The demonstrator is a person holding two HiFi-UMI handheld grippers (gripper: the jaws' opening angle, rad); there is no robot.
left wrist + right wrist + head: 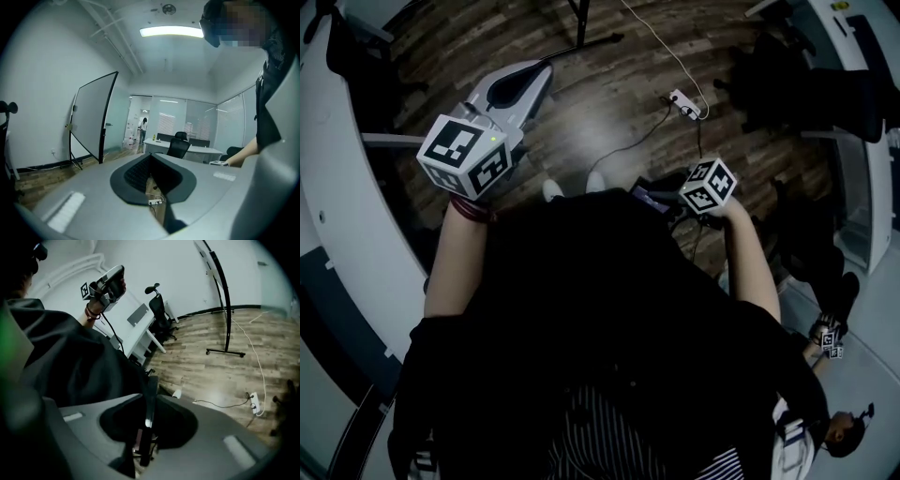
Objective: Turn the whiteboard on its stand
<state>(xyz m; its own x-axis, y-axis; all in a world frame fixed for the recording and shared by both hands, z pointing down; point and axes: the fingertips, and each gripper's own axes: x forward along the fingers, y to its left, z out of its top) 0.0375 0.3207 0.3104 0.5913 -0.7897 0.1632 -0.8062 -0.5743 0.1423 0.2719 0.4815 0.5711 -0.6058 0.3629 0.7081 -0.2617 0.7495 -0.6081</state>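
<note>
- Wooden floor underfoot, with a white power strip lying on it.
- Whiteboard stands upright on its black stand by the pale wall, well apart from both grippers and touched by neither.
- Left gripper is held about level and points toward the board. Its jaw tips meet and there is nothing between them.
- Right gripper is tilted down toward the floor, jaws closed on a thin dark flat object set on edge — what it is cannot be made out.
- Desks and a black office chair sit far behind.
</note>
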